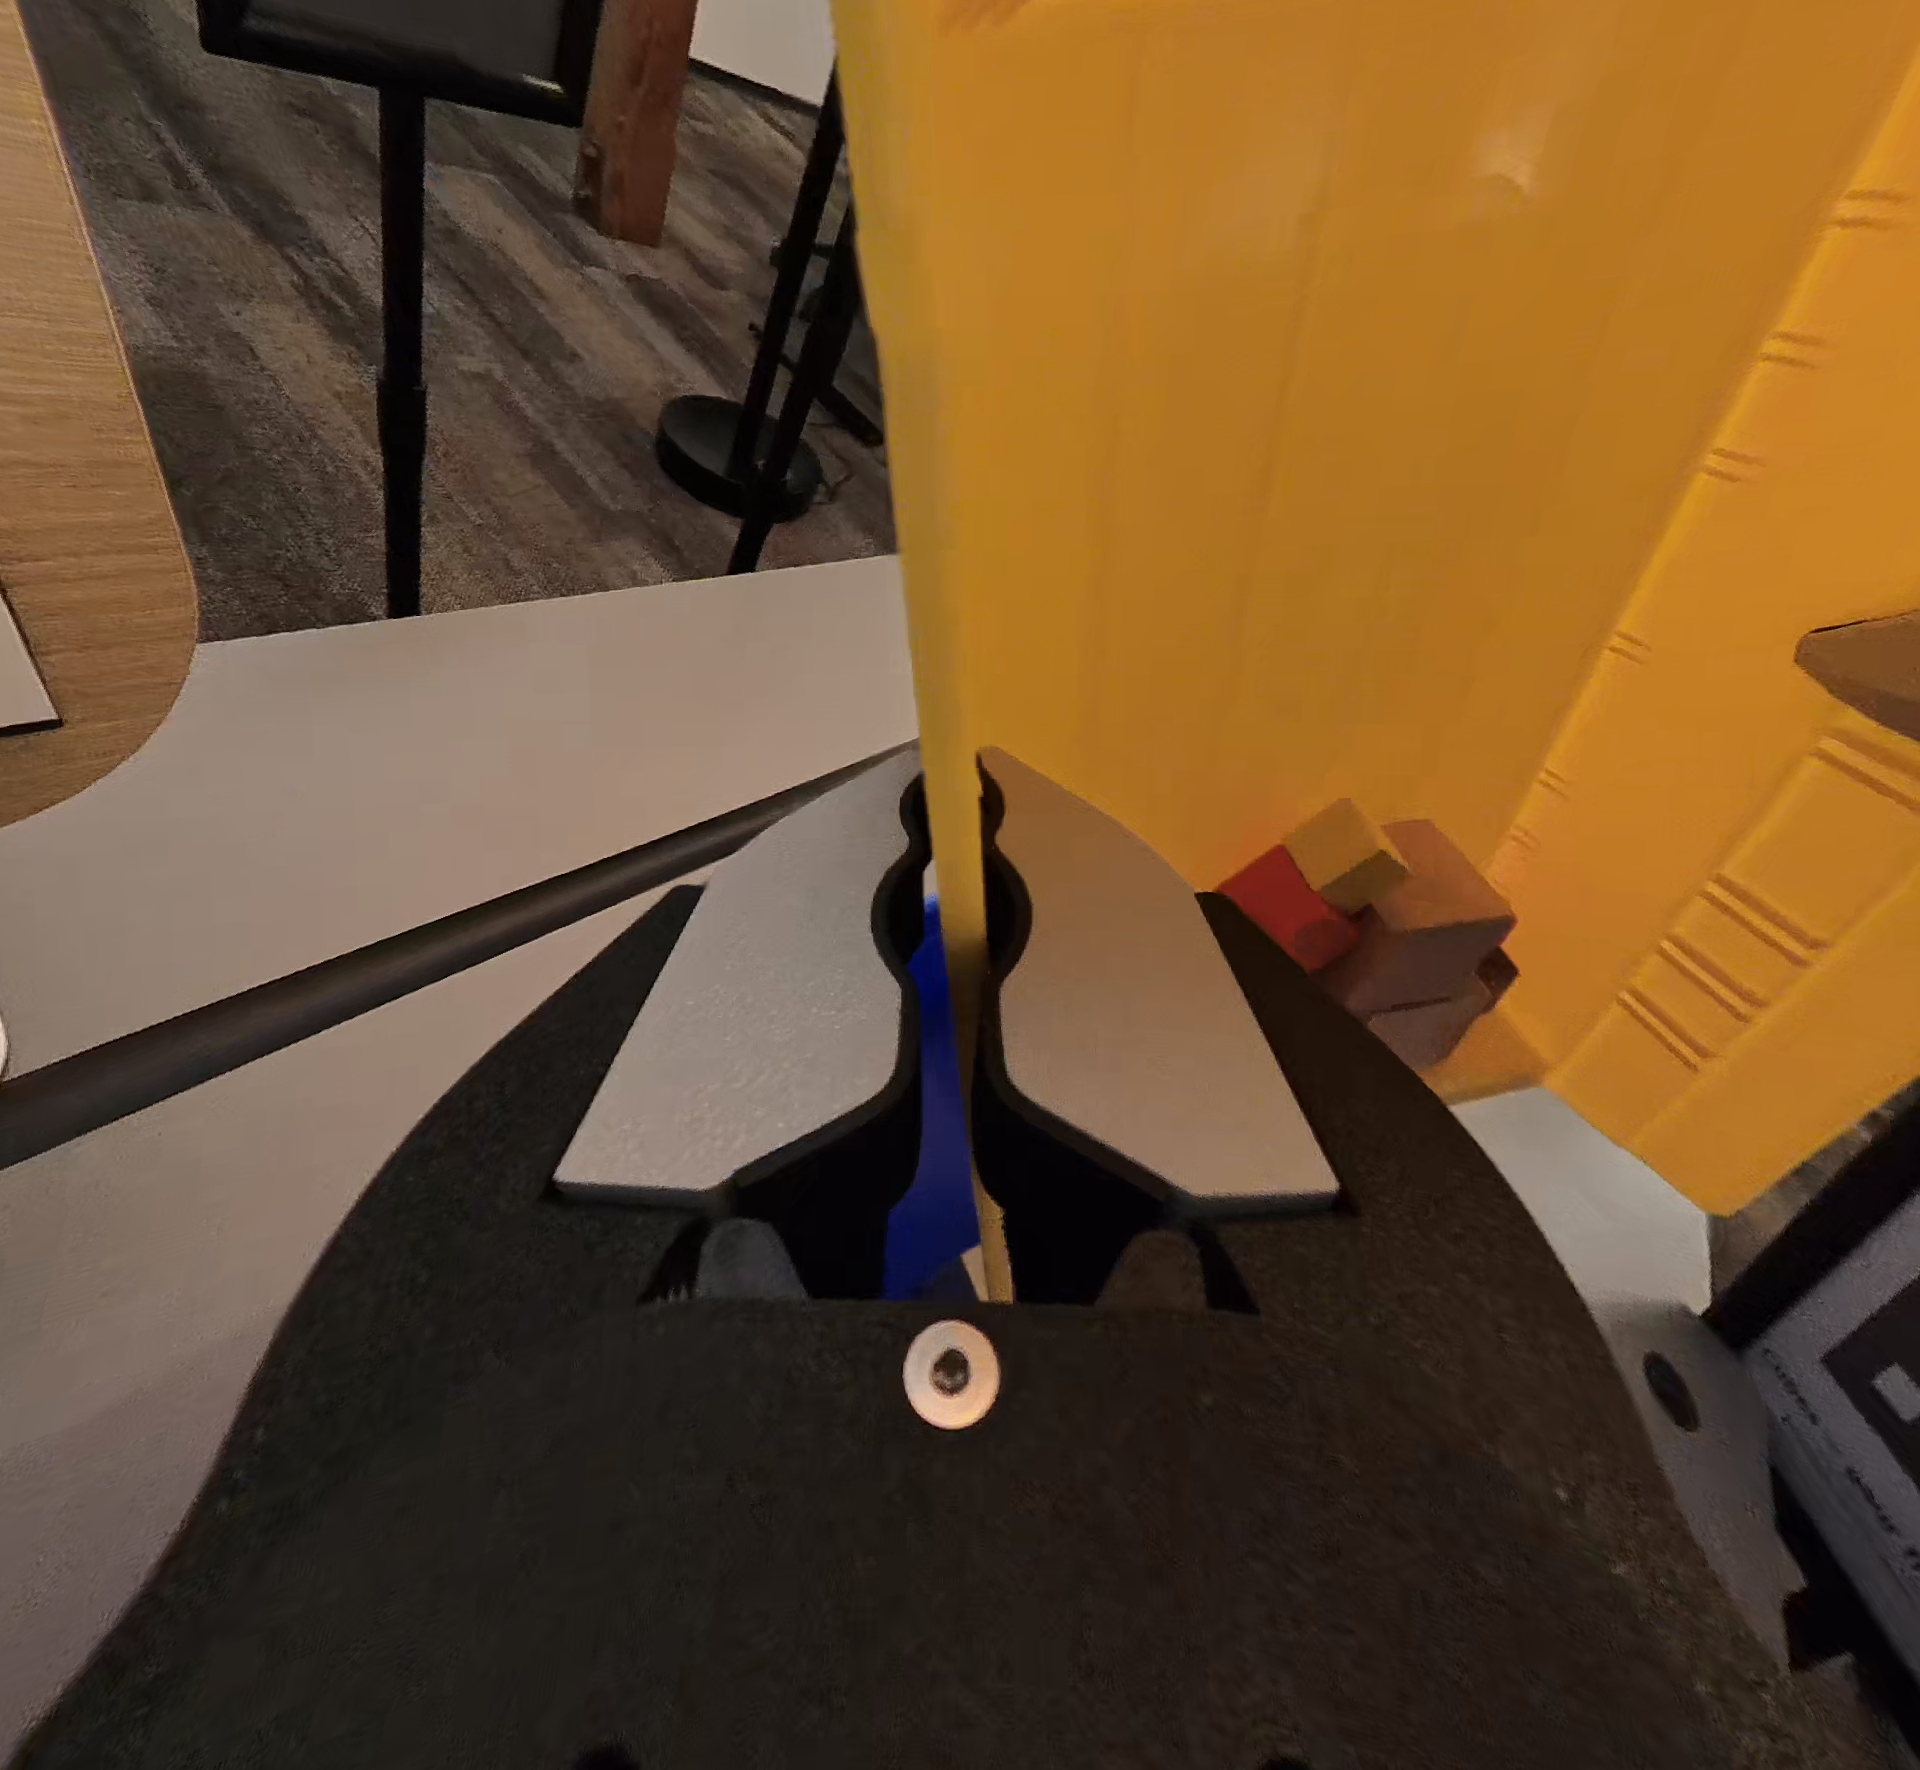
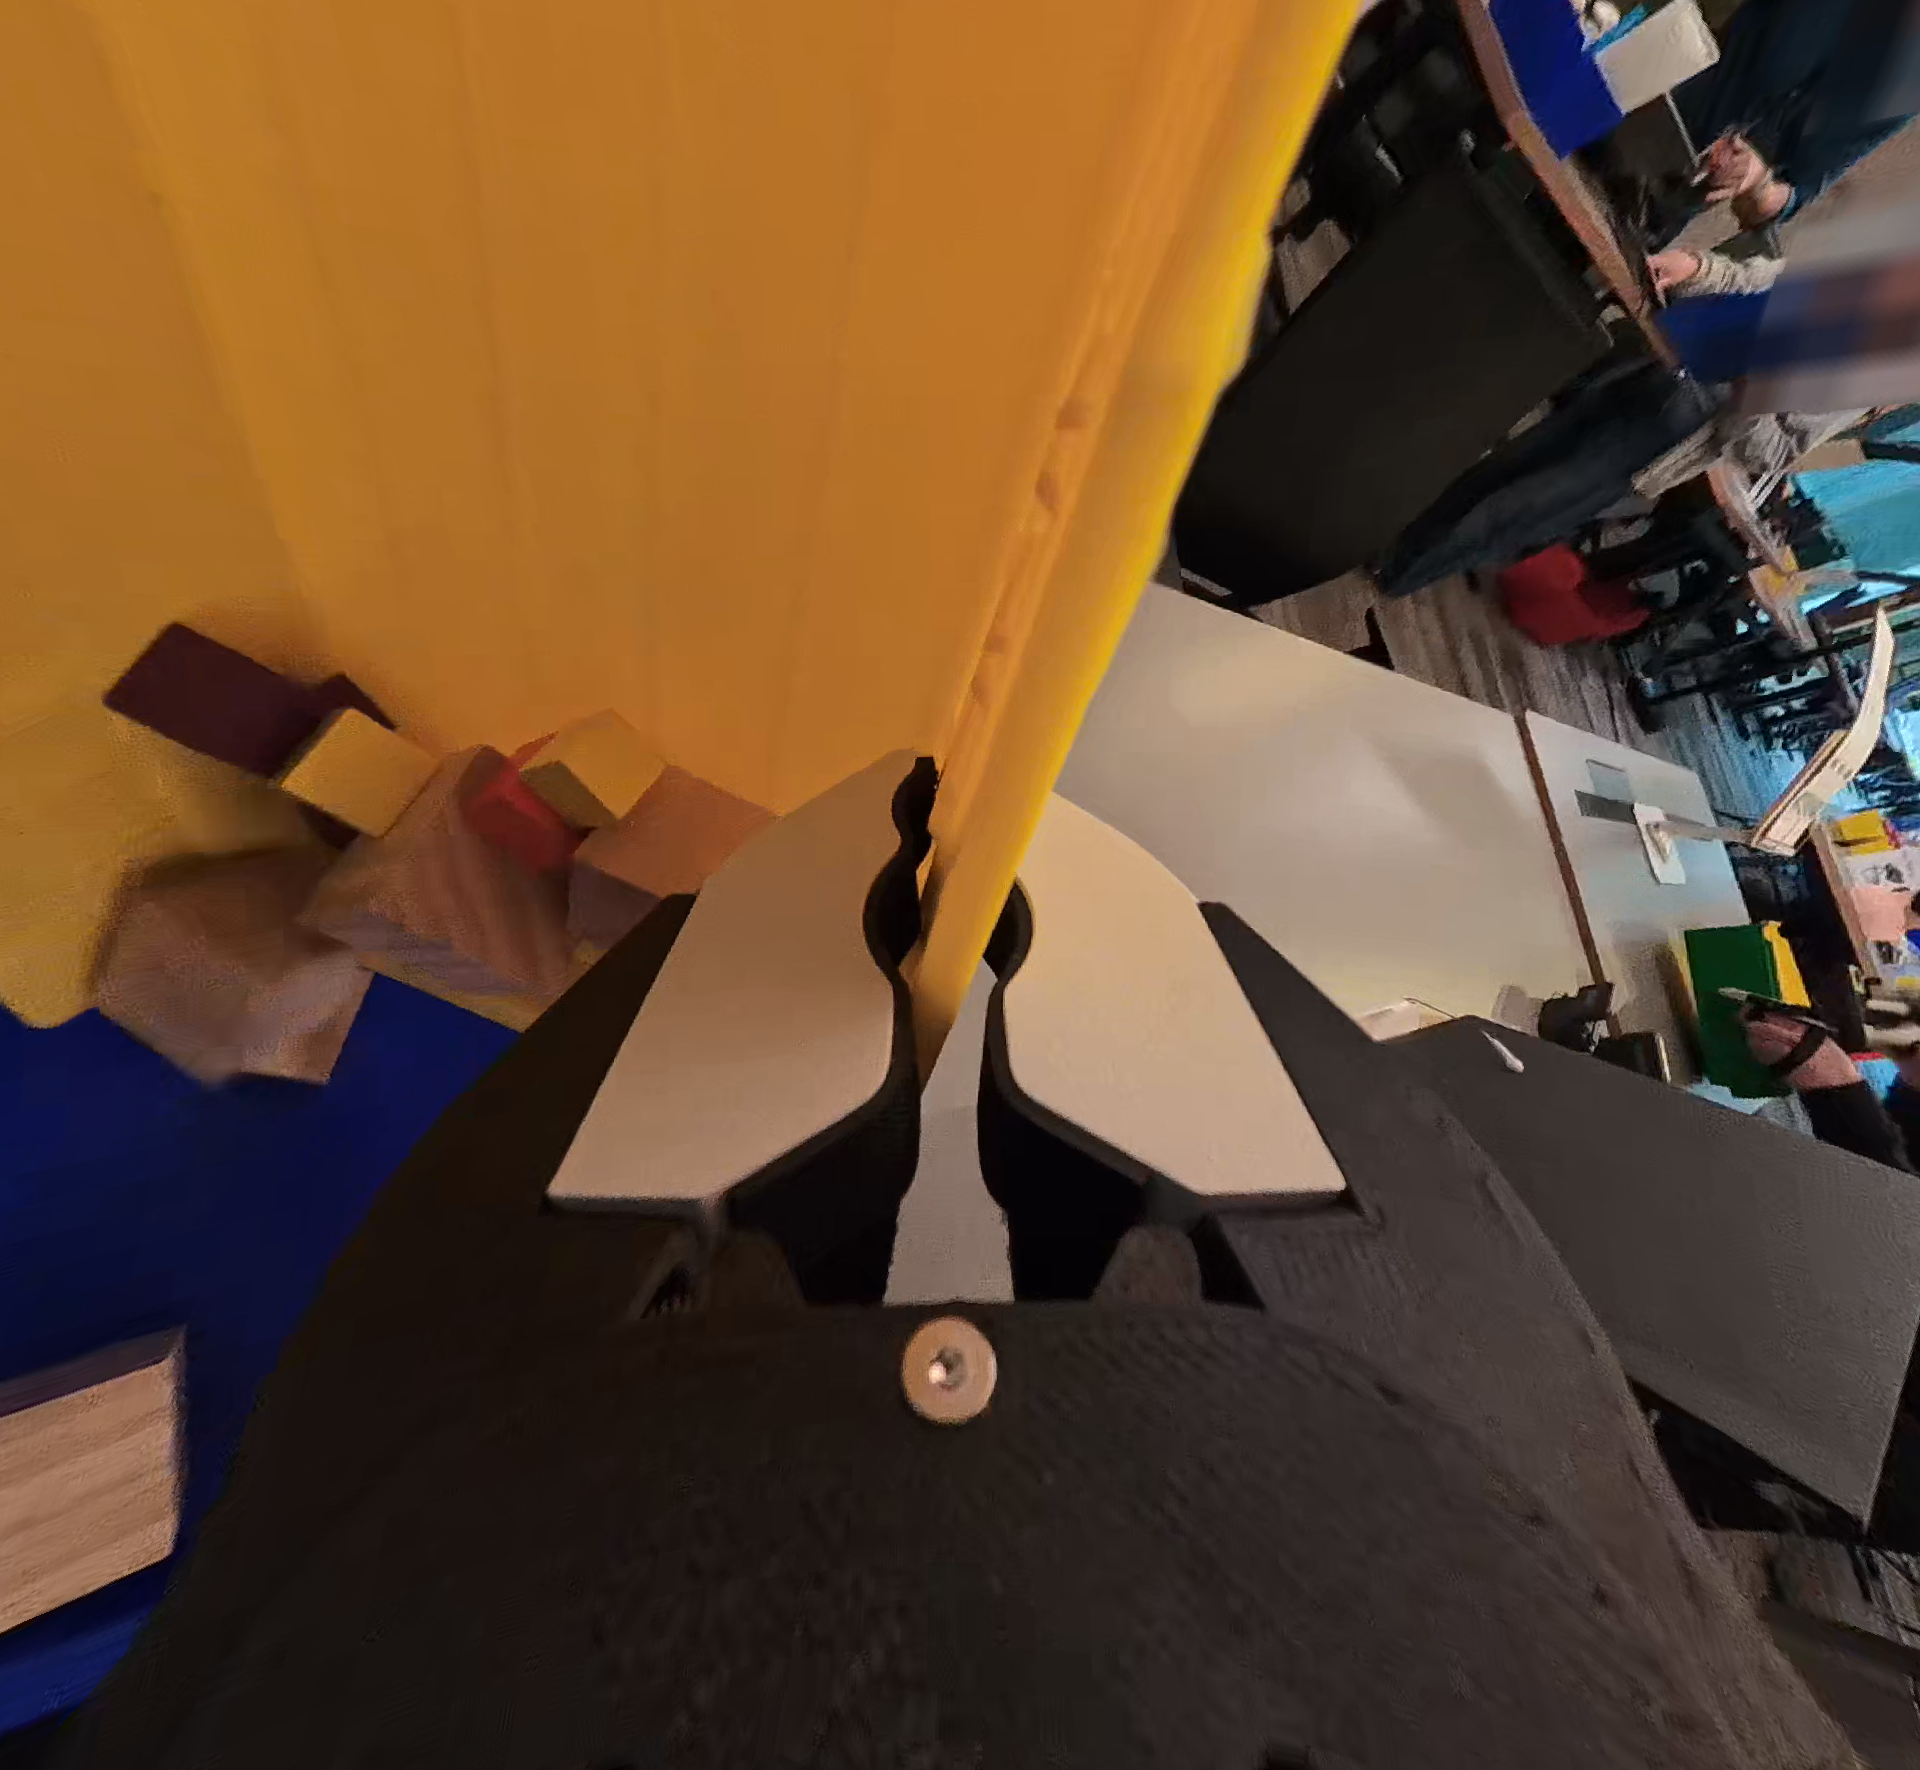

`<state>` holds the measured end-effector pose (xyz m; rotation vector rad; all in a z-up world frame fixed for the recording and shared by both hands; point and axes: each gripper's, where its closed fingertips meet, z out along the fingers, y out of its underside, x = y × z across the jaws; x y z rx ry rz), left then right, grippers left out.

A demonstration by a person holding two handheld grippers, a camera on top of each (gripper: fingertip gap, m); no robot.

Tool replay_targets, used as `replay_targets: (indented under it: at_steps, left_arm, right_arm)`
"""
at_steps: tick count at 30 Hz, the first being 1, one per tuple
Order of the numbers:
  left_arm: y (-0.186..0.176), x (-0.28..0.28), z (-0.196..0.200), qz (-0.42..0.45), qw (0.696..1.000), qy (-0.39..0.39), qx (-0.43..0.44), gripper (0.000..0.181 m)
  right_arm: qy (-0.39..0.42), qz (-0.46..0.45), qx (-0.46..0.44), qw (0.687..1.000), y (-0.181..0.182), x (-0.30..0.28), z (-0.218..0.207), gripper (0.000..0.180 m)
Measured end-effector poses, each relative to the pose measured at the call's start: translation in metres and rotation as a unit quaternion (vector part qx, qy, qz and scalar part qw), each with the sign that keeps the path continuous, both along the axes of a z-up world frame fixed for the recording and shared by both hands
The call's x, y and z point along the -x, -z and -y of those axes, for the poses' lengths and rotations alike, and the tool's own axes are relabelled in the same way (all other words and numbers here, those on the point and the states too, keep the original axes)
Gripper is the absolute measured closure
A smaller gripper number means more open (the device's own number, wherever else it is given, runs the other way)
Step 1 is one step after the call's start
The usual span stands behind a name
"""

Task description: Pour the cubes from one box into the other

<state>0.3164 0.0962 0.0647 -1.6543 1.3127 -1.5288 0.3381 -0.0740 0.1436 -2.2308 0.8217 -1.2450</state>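
White tabletop [image 1: 436,785] over grey plank floor [image 1: 312,266]; sign stand [image 1: 400,266] beyond its far edge. My left tool [image 1: 951,889] and right tool [image 2: 951,889] each clench a wall of the yellow box [image 1: 1299,370], upended above the blue box [image 2: 208,1149]. Cubes [image 2: 436,847] bunch at its lower rim. No legible writing.

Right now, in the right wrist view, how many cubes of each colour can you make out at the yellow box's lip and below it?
Yellow cubes: 2
Red cube: 1
Dark purple cube: 1
Plain wood cubes: at least 3, blurred
Total: at least 7
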Motion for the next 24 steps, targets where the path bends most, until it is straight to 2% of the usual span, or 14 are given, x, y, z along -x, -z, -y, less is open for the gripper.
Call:
replay_targets:
  at_steps: [3,6,13,16,19,21,24]
  left_arm:
    - [-0.006,0.000,-0.003,0.016,1.000,0.001,0.020,0.176]
    - [-0.001,0.001,-0.004,-0.003,1.000,0.002,-0.002,0.176]
    - [-0.004,0.003,-0.009,0.019,0.999,0.002,0.036,0.176]
    - [-0.005,0.003,-0.007,0.012,1.000,0.002,0.008,0.176]
    - [-0.010,0.004,-0.010,0.022,0.999,0.000,0.025,0.177]
    - [-0.005,0.004,-0.008,0.003,1.000,0.001,-0.008,0.176]
    - [-0.006,0.005,-0.008,0.018,1.000,0.004,0.020,0.176]
  right_arm:
    - [-0.017,0.032,0.002,0.999,-0.008,-0.001,-0.003,0.174]
    - [-0.002,0.000,0.006,1.000,-0.002,0.000,-0.003,0.174]
    - [-0.021,0.037,0.018,0.999,-0.012,0.002,-0.012,0.174]
    - [-0.009,0.020,0.019,1.000,-0.012,0.004,-0.011,0.174]
    - [-0.022,0.034,0.013,0.999,-0.014,0.001,-0.012,0.174]
    - [-0.008,0.013,0.021,1.000,-0.008,0.001,-0.009,0.174]
    - [-0.017,0.022,0.014,1.000,-0.011,0.004,-0.010,0.174]
